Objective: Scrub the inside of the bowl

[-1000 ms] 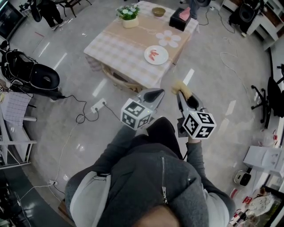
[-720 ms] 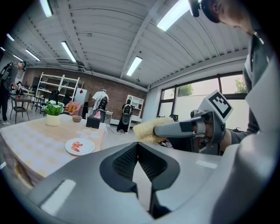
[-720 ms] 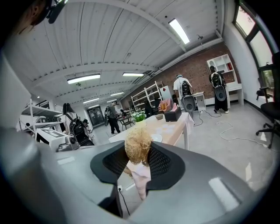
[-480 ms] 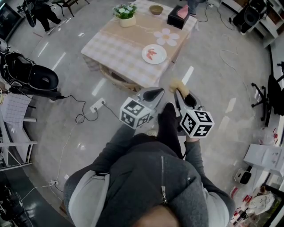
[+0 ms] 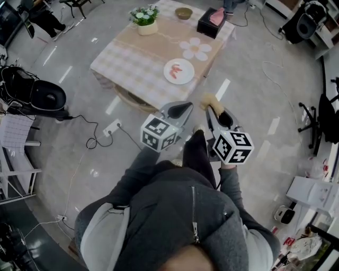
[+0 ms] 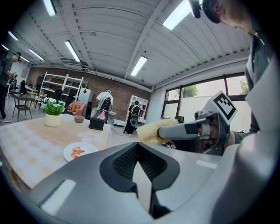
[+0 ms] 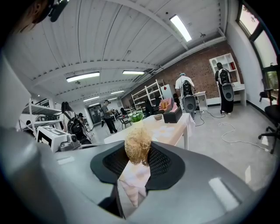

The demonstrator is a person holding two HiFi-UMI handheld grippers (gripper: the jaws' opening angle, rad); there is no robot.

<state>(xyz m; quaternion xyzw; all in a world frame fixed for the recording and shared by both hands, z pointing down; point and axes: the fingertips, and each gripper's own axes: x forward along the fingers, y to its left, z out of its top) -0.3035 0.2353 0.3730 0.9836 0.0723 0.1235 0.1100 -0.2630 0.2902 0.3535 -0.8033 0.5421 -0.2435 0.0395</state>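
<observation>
A small brown bowl [image 5: 184, 13] stands at the far end of a table [image 5: 143, 61] with a checked cloth, well ahead of both grippers. It also shows in the left gripper view as the bowl [image 6: 79, 119] and in the right gripper view as the bowl [image 7: 158, 117]. My right gripper [image 5: 212, 106] is shut on a straw-coloured scrubber [image 5: 211, 100], whose tuft [image 7: 138, 145] sticks out past the jaws. My left gripper [image 5: 179, 110] is shut with nothing in it, its pads [image 6: 131, 159] pressed together. Both are held over the floor, short of the table.
On the table stand a potted plant [image 5: 144, 20], a black tissue box [image 5: 212, 22] and a white plate [image 5: 178, 71] with food. Black bags [image 5: 45, 95] and a power strip with cable [image 5: 112, 127] lie on the floor at left. An office chair [image 5: 318, 114] stands at right.
The person has stepped toward the table, carrying both grippers forward with them. The table's near edge and the plate sit closer to the grippers. Both jaws stay as they were.
</observation>
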